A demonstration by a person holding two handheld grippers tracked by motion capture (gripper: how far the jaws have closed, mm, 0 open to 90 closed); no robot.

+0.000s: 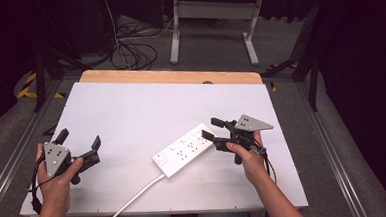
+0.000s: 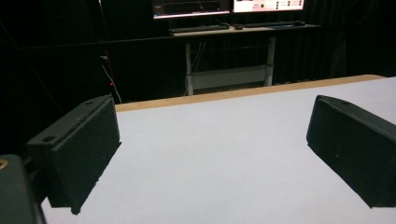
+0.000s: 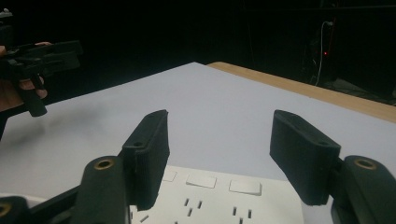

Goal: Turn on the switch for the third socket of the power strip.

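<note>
A white power strip (image 1: 184,149) lies slantwise on the white table (image 1: 131,111), right of centre, its cord (image 1: 135,196) trailing toward the near edge. The right gripper (image 1: 213,128) hovers at the strip's far end, jaws spread wide and holding nothing. The left gripper (image 1: 79,137), well apart at the left, is likewise wide open and empty.

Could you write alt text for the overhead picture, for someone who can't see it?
A person holds a black claw in each hand over a white table: the right claw open at a white power strip, the left claw open over bare tabletop.
</note>
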